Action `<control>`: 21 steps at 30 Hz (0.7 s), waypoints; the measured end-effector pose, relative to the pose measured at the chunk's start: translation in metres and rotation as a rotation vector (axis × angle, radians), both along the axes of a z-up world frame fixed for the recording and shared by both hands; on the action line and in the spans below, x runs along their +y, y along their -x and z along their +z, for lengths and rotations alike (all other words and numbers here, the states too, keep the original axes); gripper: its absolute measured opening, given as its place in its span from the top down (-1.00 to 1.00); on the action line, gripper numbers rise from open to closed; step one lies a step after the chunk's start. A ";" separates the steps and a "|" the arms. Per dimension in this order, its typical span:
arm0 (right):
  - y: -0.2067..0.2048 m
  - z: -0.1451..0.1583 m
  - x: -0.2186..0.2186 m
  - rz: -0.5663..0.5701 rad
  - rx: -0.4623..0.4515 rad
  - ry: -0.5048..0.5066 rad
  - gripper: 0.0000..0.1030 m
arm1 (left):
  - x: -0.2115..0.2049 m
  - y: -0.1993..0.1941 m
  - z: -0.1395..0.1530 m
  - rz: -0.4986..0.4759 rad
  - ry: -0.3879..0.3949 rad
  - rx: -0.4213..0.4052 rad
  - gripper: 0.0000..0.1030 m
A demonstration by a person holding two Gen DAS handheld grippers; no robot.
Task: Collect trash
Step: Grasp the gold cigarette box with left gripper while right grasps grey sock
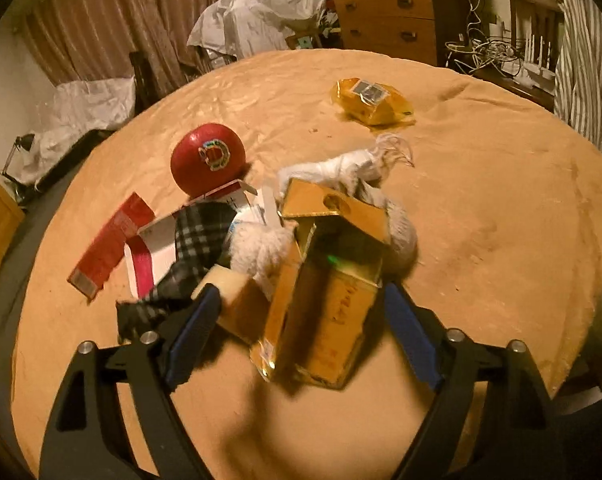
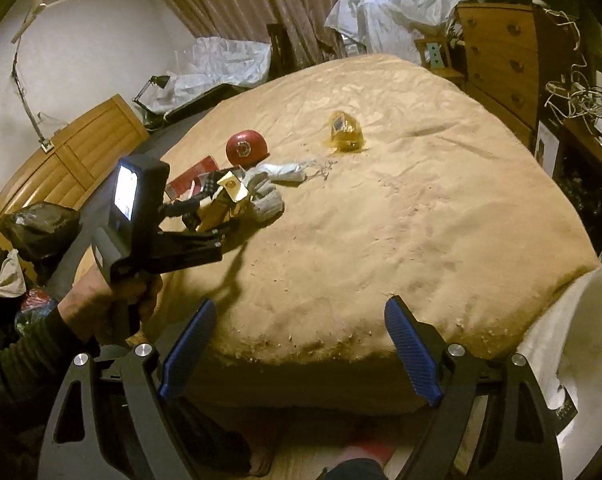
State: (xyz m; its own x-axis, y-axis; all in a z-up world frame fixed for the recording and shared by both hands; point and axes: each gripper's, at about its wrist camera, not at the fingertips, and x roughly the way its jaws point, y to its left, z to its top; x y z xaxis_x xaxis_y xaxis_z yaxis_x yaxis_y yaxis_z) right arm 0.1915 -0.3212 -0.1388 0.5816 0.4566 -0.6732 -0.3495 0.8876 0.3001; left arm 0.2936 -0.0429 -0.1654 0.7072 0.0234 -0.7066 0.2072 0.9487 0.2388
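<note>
Left gripper (image 1: 301, 308) angled downward, jaws spread. Left hand (image 2: 101, 300) grips its handle, dark sleeve (image 2: 17, 360) behind. Right gripper (image 2: 301, 320) angled downward, jaws apart, nothing between them.

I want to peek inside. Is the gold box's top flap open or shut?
Open. The gold box lies tipped on the bed, its flap lifted away, leaving a dark gap beneath.

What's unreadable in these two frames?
- Left wrist view: gold box is motion-blurred, print illegible; whether the jaws touch it is unclear.
- Left wrist view: plaid cloth and white fluffy item overlap, hiding their outlines.
- Right wrist view: yellow bag too small to identify contents.
</note>
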 end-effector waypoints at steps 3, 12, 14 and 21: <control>-0.012 -0.008 0.007 0.015 0.009 0.011 -0.67 | 0.005 0.003 0.002 -0.018 0.022 0.000 -0.12; -0.039 -0.024 0.054 0.110 0.013 0.037 -0.67 | 0.058 0.053 0.037 -0.027 0.304 0.008 0.16; -0.044 -0.029 0.065 0.130 0.021 0.037 -0.67 | 0.072 0.064 0.037 -0.027 0.336 0.041 0.16; -0.065 -0.053 0.101 0.187 0.060 0.055 -0.67 | 0.103 0.071 0.000 0.063 0.169 0.152 0.09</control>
State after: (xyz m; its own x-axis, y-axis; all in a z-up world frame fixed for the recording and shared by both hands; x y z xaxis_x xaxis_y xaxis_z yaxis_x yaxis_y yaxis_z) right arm 0.2563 -0.2204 -0.1913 0.4482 0.5148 -0.7308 -0.4930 0.8243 0.2783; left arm 0.2225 0.0596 -0.1651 0.5930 -0.0632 -0.8027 0.1679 0.9847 0.0465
